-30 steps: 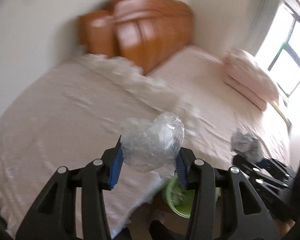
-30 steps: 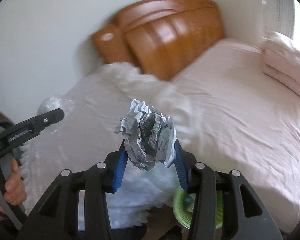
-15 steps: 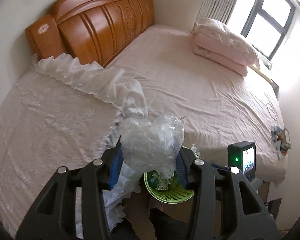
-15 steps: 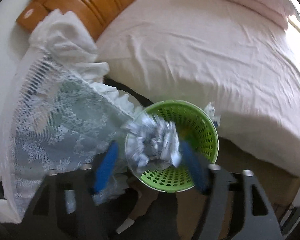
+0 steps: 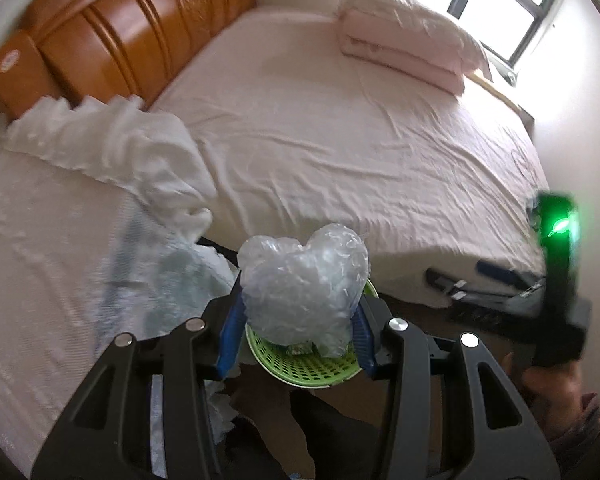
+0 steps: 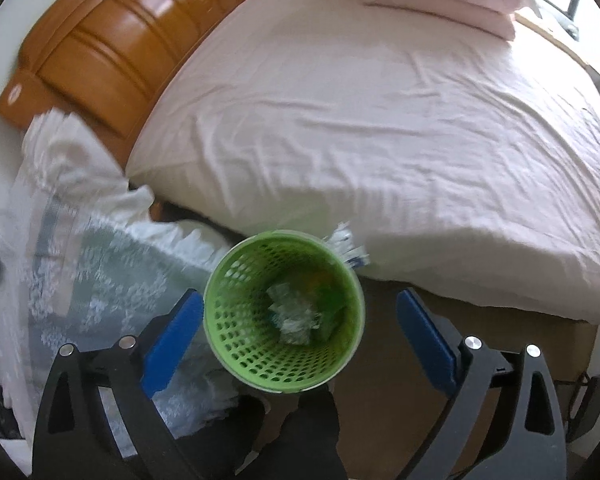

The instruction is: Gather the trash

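Observation:
A green perforated waste basket (image 6: pixel 260 356) stands on the floor beside the bed, with crumpled paper (image 6: pixel 296 316) and other scraps at its bottom. My right gripper (image 6: pixel 296 332) hangs right above the basket. Its jaws are opening wide and hold nothing. My left gripper (image 5: pixel 298 320) is shut on a wad of clear crumpled plastic (image 5: pixel 304 280), just over the basket's rim (image 5: pixel 304 368). The right gripper's body, with a green light, shows blurred at the right edge of the left wrist view.
A bed with a pink sheet (image 6: pixel 360 120), a wooden headboard (image 6: pixel 112 48) and folded bedding (image 5: pixel 404 36) fills the background. White lace cloth (image 6: pixel 100 264) drapes left of the basket. A scrap (image 6: pixel 346 248) lies on the bed edge by the rim. Brown floor (image 6: pixel 400 400) surrounds the basket.
Both grippers swung down from over the bed to above the basket. The right gripper opened and its paper ball fell into the basket. The left gripper kept its hold on the plastic.

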Demonstrator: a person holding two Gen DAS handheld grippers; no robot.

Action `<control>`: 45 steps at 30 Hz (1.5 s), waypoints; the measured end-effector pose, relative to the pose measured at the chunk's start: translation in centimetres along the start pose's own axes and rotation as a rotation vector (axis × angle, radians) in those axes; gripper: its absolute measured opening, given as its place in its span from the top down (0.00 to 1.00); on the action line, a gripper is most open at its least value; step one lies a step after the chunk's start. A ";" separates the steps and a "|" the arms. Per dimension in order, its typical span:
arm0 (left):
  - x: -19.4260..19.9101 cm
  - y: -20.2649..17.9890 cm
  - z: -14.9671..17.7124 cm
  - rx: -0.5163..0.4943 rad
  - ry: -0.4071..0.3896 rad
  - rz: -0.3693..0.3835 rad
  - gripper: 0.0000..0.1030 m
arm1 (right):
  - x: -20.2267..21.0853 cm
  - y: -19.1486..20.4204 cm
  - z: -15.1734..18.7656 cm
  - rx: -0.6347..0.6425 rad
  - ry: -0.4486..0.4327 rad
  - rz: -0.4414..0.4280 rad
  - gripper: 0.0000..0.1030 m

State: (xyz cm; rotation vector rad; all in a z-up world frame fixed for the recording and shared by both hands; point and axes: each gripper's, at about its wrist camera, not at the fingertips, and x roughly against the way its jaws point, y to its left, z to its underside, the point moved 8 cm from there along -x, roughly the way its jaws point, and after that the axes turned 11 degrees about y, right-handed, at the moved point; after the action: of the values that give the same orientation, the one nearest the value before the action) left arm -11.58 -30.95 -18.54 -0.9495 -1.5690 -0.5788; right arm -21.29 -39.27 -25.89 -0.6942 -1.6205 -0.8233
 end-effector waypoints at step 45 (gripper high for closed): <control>29.7 23.4 8.2 0.615 -0.585 -0.486 0.07 | 21.2 33.8 -3.2 0.686 -0.428 -0.296 0.02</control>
State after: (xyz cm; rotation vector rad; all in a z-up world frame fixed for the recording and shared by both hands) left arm 2.54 -3.91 5.17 -0.2594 -2.3476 -0.1022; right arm 3.48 -21.94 0.31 -0.1378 -2.2618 -0.2724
